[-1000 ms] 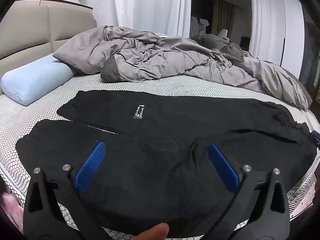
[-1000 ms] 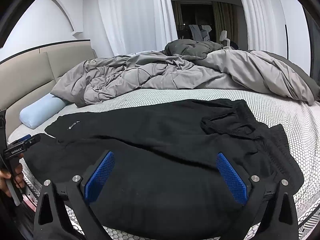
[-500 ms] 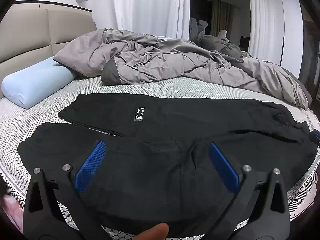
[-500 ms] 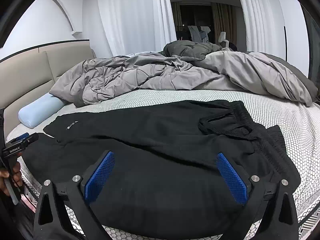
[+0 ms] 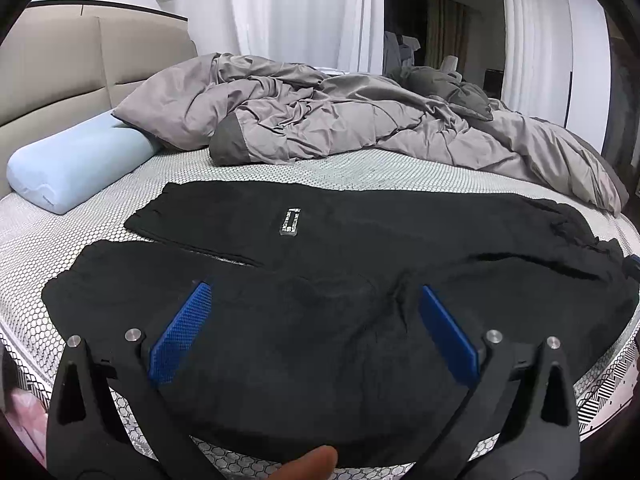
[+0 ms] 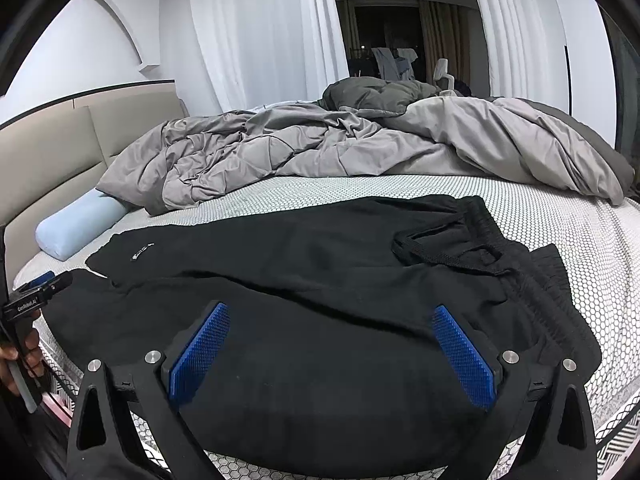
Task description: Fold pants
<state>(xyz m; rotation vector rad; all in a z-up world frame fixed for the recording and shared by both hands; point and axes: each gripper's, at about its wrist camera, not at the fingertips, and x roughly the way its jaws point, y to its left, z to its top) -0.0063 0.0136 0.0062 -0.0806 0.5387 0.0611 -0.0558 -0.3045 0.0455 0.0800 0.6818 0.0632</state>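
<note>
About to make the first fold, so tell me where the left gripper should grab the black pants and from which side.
Grip the near leg's cuff edge with the open left gripper, coming in low from the bed's near edge. The black pants lie flat with both legs spread, and that cuff sits closest, free of the grey duvet.

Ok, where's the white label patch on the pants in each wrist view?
Left wrist: the label patch sits centre frame, on the far leg of the pants.
Right wrist: it is small, at left, near that leg's end.
Shared landmark: the light blue pillow, beyond the cuffs.
</note>
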